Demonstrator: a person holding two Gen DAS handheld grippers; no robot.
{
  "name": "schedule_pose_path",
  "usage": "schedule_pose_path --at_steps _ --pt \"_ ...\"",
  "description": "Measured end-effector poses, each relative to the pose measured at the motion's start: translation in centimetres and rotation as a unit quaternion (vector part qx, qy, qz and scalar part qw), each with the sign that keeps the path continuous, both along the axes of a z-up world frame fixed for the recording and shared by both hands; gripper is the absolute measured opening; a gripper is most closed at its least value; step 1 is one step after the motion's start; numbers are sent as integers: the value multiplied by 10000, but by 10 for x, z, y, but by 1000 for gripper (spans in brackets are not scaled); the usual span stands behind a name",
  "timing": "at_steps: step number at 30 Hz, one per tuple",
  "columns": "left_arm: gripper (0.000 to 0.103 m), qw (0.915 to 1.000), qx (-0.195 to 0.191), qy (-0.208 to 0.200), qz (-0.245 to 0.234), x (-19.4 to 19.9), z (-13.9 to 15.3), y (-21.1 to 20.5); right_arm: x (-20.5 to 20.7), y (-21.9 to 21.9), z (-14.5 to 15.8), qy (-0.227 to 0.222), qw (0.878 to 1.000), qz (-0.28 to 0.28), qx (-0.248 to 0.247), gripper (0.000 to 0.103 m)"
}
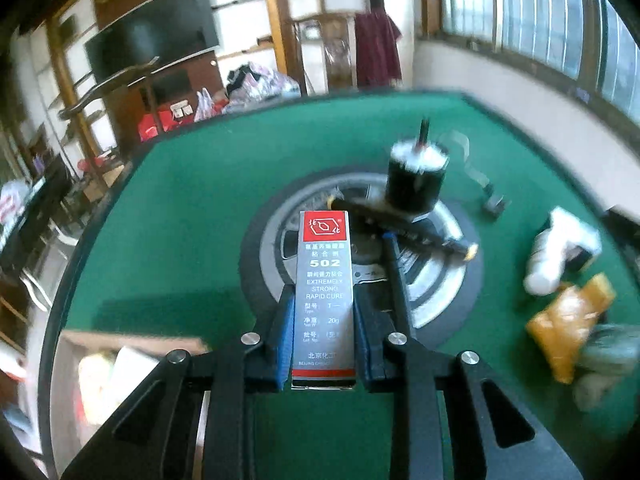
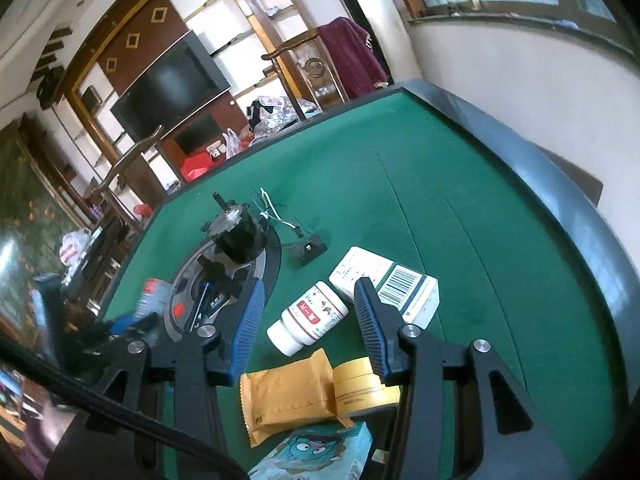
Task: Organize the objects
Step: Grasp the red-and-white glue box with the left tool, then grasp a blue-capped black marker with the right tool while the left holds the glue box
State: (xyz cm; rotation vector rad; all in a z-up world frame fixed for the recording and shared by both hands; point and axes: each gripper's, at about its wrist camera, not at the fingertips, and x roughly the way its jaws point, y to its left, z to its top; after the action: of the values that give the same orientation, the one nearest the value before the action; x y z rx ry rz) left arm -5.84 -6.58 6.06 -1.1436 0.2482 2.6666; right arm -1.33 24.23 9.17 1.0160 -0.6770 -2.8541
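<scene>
The left gripper, angled downward over the green table, clamps a grey 502 glue box. A cardboard box at lower left holds blurred items. The right gripper stands open above a white bottle.

It was a home's living room: a dark television sat in a brown wall unit with white shelves, a maroon garment hung nearby, and a green felt-topped table stood beside barred windows.
</scene>
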Motion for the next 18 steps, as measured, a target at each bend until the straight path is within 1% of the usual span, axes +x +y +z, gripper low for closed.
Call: schedule_pose_path --at_steps 2,3,6,8,9,10,11,12,13,16,18 --pt "22 9995 267 162 42 23 18 -8 2 -2 1 29 10000 35 46 45" --pt "22 9984 489 279 68 42 30 -17 2 -3 2 43 10000 70 56 45" --pt "22 9933 996 565 163 81 55 -43 4 -8 8 174 9994 247 140 45" --pt "22 9895 1264 662 239 101 65 -64 8 -17 16 206 9993 214 226 45" --pt "22 9880 1349 695 270 109 67 -73 10 -24 22 183 9992 324 169 45" --pt "22 9862 1435 757 318 121 67 -85 12 -35 28 149 9982 567 93 47" --pt "22 9851 1473 806 365 127 66 -95 12 -47 32 108 9973 723 93 53" --pt "22 9842 1496 850 424 133 64 -104 11 -67 37 -21 9961 856 209 59" --pt "22 9828 1550 866 503 138 60 -116 7 -80 38 -137 9952 928 284 61" --pt "23 9768 1860 803 692 153 46 -148 -17 -123 24 -736 9896 1174 390 62" --pt "23 9723 2028 803 839 160 38 -170 -38 -148 6 -1131 9847 1242 474 62"
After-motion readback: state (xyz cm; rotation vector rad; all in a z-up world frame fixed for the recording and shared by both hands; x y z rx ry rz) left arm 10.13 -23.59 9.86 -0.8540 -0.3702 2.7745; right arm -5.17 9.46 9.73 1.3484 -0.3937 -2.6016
